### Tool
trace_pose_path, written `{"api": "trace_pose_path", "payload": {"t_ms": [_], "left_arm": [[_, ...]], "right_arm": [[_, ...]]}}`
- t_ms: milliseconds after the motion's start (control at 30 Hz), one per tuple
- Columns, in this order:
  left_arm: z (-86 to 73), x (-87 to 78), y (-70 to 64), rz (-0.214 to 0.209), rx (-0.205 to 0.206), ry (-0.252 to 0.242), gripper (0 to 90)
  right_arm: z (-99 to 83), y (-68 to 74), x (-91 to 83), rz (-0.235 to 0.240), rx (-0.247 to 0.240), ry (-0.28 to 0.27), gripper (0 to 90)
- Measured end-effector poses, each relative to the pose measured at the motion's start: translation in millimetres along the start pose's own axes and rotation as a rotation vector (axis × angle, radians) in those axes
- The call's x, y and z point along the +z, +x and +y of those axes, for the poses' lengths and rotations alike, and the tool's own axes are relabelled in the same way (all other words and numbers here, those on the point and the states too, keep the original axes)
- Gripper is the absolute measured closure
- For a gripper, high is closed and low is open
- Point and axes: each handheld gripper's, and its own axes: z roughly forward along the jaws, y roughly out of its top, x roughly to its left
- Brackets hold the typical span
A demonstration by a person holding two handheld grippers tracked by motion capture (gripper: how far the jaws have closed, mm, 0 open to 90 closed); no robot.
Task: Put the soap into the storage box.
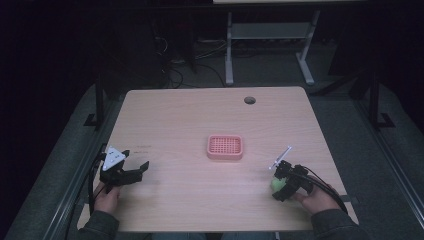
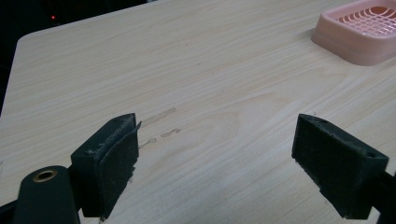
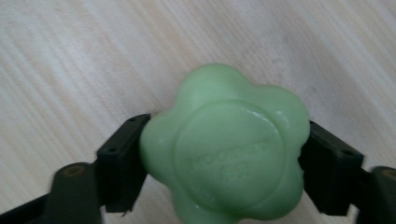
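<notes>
So far, we judge the pick-up to be done and the carrying yet to come: in the right gripper view our right gripper has its two black jaws pressed against the opposite sides of a green soap, a flower-shaped bar with rounded lobes, a raised round centre and faint embossed lettering that we cannot read. Its surface looks smooth, waxy and slightly glossy, so we would expect it to slip if the squeeze eased. In the high view the same gripper sits at the lower right of the frame, the green lump showing at its tip close to the table, though we cannot tell whether it rests on the wood or hangs just above it. A thin pale rod, part of the gripper as far as we can make out, sticks up and to the left from it. What is left, as we read it, is to take the soap to the pink soap dish, which stands near the middle of the frame, well apart from the soap; it is a rounded rectangle of matte plastic with a slotted grid floor. Our left gripper is spread wide with nothing between its felt-like pads, over pale, fine-grained wood laminate at the lower left of the high view.
</notes>
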Motion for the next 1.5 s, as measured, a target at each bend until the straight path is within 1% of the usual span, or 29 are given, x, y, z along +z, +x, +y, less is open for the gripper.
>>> {"api": "trace_pose_path", "payload": {"t_ms": [33,167,233,333,467,633,800,867,967,1000,1167,1500], "left_arm": [[0.0,0.0,0.0,0.0,0.0,0.0,14.3],[0.1,-0.3,0.3,0.002,-0.002,0.0,14.3],[0.0,-0.3,0.6,0.003,-0.002,-0.001,14.3],[-0.1,-0.3,0.7,0.003,-0.003,-0.002,14.3],[0.1,-0.6,0.3,0.003,-0.002,0.0,14.3],[0.2,-0.5,0.1,0.004,-0.01,-0.005,14.3],[0.2,-0.8,0.3,0.003,-0.009,-0.004,14.3],[0.2,-0.9,0.3,0.003,-0.008,-0.004,14.4],[0.2,-1.2,0.3,0.003,-0.01,-0.004,14.3],[0.3,-1.3,0.2,0.003,-0.011,-0.004,14.4],[0.3,-1.8,0.7,0.003,-0.013,-0.009,14.4],[0.4,-2.0,1.1,0.003,-0.017,-0.011,14.3]], "right_arm": [[-0.2,-0.1,-0.3,0.007,0.002,-0.001,25.2],[-1.1,-0.5,-0.2,0.002,-0.014,-0.007,25.6],[-1.7,0.1,-0.6,0.006,-0.013,-0.011,25.6],[-2.3,0.8,-0.7,0.01,-0.026,-0.016,25.7],[-1.3,2.8,-4.4,0.011,-0.032,-0.027,25.7],[4.0,2.8,-11.3,-0.003,-0.053,-0.028,25.7],[12.4,3.2,-17.9,-0.005,-0.068,-0.038,25.7],[16.7,3.2,-20.2,0.004,-0.076,-0.041,25.7],[23.3,2.3,-22.8,0.0,-0.088,-0.047,25.7],[25.6,2.0,-23.7,0.01,-0.087,-0.049,25.7],[37.6,1.0,-26.1,0.011,-0.106,-0.056,25.7],[58.5,-4.3,-29.8,0.032,-0.11,-0.077,25.7]]}}
